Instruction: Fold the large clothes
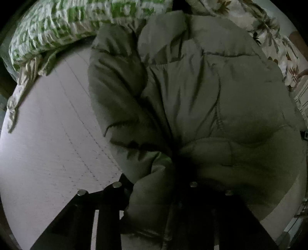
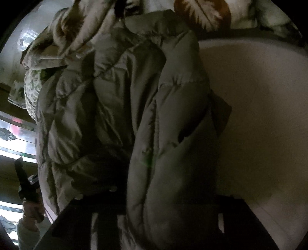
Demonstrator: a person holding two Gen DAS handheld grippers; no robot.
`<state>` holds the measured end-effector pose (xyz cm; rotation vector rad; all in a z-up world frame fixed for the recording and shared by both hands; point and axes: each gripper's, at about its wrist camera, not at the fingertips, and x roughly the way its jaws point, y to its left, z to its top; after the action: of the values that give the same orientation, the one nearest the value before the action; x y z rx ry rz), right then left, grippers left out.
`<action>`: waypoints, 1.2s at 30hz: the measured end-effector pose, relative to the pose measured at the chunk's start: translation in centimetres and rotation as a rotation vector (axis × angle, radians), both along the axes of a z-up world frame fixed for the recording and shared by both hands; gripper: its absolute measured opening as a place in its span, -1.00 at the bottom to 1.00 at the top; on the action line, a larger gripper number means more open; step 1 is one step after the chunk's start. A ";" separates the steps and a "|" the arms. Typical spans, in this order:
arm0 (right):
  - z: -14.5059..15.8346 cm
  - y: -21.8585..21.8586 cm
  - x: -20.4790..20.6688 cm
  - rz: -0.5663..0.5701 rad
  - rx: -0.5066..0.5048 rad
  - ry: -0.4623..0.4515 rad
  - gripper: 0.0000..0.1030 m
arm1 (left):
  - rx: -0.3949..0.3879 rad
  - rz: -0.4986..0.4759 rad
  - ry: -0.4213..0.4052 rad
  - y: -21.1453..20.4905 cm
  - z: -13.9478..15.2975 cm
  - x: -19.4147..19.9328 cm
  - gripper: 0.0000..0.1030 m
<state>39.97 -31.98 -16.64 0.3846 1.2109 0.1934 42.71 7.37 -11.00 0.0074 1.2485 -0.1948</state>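
An olive-green puffer jacket (image 1: 192, 96) lies crumpled on a pale bed sheet (image 1: 48, 134). In the left wrist view my left gripper (image 1: 154, 194) is at the jacket's near edge. A thick fold of the padded fabric is bunched and pinched between its dark fingers (image 1: 107, 203). In the right wrist view the jacket (image 2: 115, 107) fills the middle. My right gripper (image 2: 163, 209) is closed on another bulging fold of it, and its fingers (image 2: 233, 213) are half buried in shadow. The jacket hangs lifted a little from both grips.
A green-and-white patterned pillow (image 1: 63, 25) lies at the far left. A floral quilt (image 1: 273, 40) (image 2: 202, 15) is heaped behind the jacket. Bare sheet (image 2: 259, 115) lies to the right. A person's hand (image 2: 30, 209) shows at the left edge, before a bright window (image 2: 15, 142).
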 end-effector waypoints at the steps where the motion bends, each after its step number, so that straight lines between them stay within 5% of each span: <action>1: 0.5 0.6 -0.1 -0.004 -0.005 -0.006 -0.31 | 0.004 -0.001 -0.008 0.0 0.4 -0.1 -0.42; 22: 10.5 -4.1 -9.5 -0.001 -0.043 -0.147 -0.44 | -0.016 -0.010 -0.133 0.1 9.4 -6.0 -0.52; 32: 14.7 -1.4 -12.9 0.021 -0.073 -0.218 -0.45 | -0.012 -0.043 -0.202 -0.6 13.7 -10.4 -0.67; 36: 14.4 -0.2 -15.1 0.036 -0.067 -0.221 -0.45 | 0.016 -0.066 -0.187 -0.9 12.8 -13.1 -0.67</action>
<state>24.90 -32.15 -2.27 0.2757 1.0047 0.2203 29.63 6.49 1.75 0.0786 1.0641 -0.2360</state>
